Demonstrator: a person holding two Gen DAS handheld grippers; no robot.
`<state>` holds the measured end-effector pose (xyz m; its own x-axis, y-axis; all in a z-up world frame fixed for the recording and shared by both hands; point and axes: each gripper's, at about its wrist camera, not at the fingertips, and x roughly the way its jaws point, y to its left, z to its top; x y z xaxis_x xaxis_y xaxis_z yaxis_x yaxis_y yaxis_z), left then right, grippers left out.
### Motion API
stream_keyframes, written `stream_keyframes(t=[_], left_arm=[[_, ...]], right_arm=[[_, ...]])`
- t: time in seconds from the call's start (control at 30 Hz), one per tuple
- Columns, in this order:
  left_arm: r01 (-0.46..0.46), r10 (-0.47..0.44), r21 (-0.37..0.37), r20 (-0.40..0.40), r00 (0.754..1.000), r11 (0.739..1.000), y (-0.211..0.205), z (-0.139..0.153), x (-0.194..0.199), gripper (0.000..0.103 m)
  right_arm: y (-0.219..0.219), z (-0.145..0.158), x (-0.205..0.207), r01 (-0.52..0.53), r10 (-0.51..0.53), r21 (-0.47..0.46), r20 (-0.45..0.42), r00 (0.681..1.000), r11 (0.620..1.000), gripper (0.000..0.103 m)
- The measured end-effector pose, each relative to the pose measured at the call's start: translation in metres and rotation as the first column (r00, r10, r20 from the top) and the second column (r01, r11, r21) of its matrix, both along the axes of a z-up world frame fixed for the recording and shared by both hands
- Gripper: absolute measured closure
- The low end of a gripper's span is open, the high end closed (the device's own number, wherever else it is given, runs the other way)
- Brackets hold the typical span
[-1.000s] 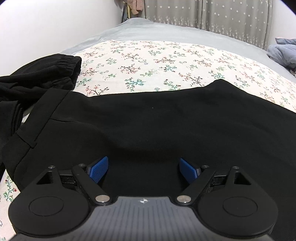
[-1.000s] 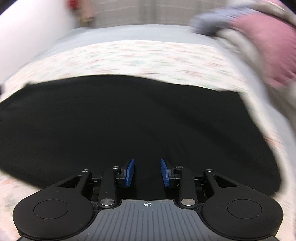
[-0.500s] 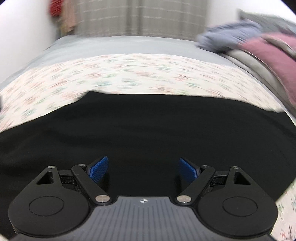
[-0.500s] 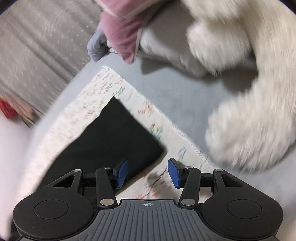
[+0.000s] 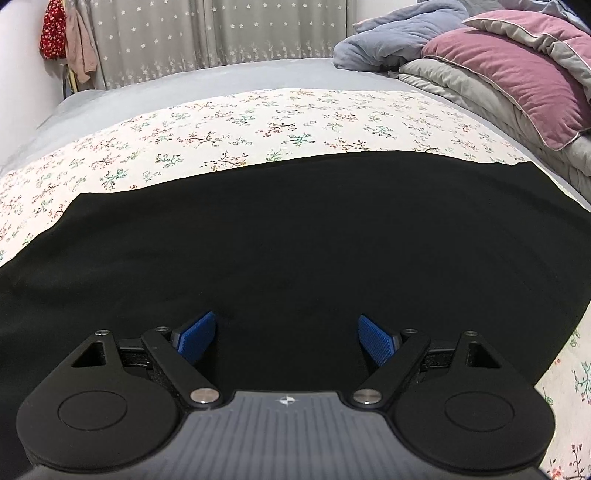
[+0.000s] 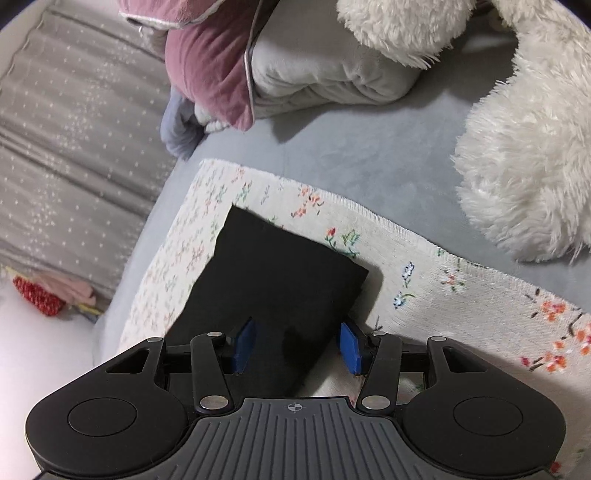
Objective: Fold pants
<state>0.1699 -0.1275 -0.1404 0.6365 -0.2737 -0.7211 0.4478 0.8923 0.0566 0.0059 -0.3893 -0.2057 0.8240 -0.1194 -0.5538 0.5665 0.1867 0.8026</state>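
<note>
My left hand-held gripper (image 5: 286,338) hovers over the black pants (image 5: 295,236) with its blue pads spread wide and nothing between them but the flat fabric below. The pants lie spread across a floral cloth (image 5: 229,129) on the bed (image 5: 207,79), filling most of the left wrist view from side to side. Beyond them I see a pink pillow (image 5: 517,77) on a pile of grey bedding, and a grey star-patterned curtain (image 5: 221,33) at the back.

My right hand-held gripper (image 6: 297,345) sits at one end of the pants (image 6: 273,280), where a squared corner of the black fabric lies on the floral cloth (image 6: 461,291). Its jaws have just been opening and stand partly apart; the edge of the fabric runs between the pads, but I see neither pad pressing on it. A white fluffy plush (image 6: 524,173) rests on the grey bed sheet (image 6: 369,162) just past the cloth's fringe.
</note>
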Motion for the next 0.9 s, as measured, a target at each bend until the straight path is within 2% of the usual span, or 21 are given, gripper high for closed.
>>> stream_keyframes(t=[0.17, 0.23, 0.27, 0.3, 0.4, 0.47, 0.5, 0.63, 0.7, 0.73, 0.77, 0.8, 0.83, 0.9], left_arm=[[-0.001, 0.001, -0.005, -0.001, 1.000, 1.000, -0.001, 0.000, 0.001, 0.012], [0.000, 0.000, -0.007, -0.004, 1.000, 1.000, -0.001, 0.001, 0.003, 0.012], [0.000, 0.000, -0.011, -0.007, 1.000, 1.000, 0.001, 0.001, 0.002, 0.012], [-0.002, 0.002, -0.016, -0.011, 1.000, 1.000, 0.002, 0.001, 0.005, 0.012], [-0.013, 0.012, -0.035, -0.020, 1.000, 0.999, 0.005, 0.003, 0.008, 0.012], [-0.022, 0.020, -0.051, -0.023, 1.000, 0.998, 0.007, 0.005, 0.009, 0.012], [-0.025, 0.023, -0.060, -0.026, 0.999, 0.998, 0.007, 0.006, 0.009, 0.012], [-0.034, 0.029, -0.098, -0.046, 0.999, 0.995, 0.013, 0.009, 0.012, 0.012], [-0.048, 0.041, -0.122, -0.061, 0.997, 0.991, 0.016, 0.010, 0.014, 0.012], [-0.057, 0.047, -0.139, -0.073, 0.996, 0.989, 0.019, 0.010, 0.016, 0.012], [-0.067, 0.054, -0.159, -0.086, 0.995, 0.985, 0.022, 0.010, 0.018, 0.012], [-0.082, 0.064, -0.183, -0.100, 0.993, 0.980, 0.026, 0.011, 0.019, 0.012], [-0.101, 0.077, -0.210, -0.117, 0.990, 0.973, 0.031, 0.011, 0.021, 0.012], [-0.139, 0.102, -0.253, -0.155, 0.983, 0.958, 0.041, 0.009, 0.026, 0.012]], right_arm=[[0.009, 0.005, 0.004, 0.052, -0.052, -0.040, -0.018, 0.998, 0.998, 0.055], [0.014, 0.007, 0.008, 0.073, -0.076, -0.068, -0.037, 0.996, 0.995, 0.064], [0.016, 0.008, 0.009, 0.085, -0.089, -0.077, -0.048, 0.995, 0.993, 0.077], [0.018, 0.009, 0.010, 0.094, -0.098, -0.075, -0.052, 0.994, 0.993, 0.085], [0.025, 0.018, 0.013, 0.139, -0.142, -0.080, -0.035, 0.989, 0.987, 0.091], [0.035, 0.035, 0.019, 0.153, -0.158, -0.159, -0.020, 0.987, 0.975, 0.092], [0.043, 0.048, 0.024, 0.151, -0.161, -0.238, -0.021, 0.987, 0.959, 0.092], [0.084, 0.092, 0.052, 0.079, -0.099, -0.499, -0.014, 0.995, 0.863, 0.092], [0.112, 0.111, 0.070, 0.008, -0.029, -0.622, -0.024, 0.999, 0.783, 0.092], [0.127, 0.119, 0.079, -0.040, 0.022, -0.682, -0.035, 0.999, 0.731, 0.092], [0.144, 0.126, 0.090, -0.109, 0.107, -0.740, -0.050, 0.993, 0.664, 0.096], [0.167, 0.131, 0.101, -0.184, 0.198, -0.800, -0.083, 0.977, 0.572, 0.100], [0.194, 0.134, 0.113, -0.271, 0.281, -0.848, -0.152, 0.948, 0.456, 0.100], [0.246, 0.125, 0.134, -0.438, 0.392, -0.870, -0.330, 0.859, 0.226, 0.101]])
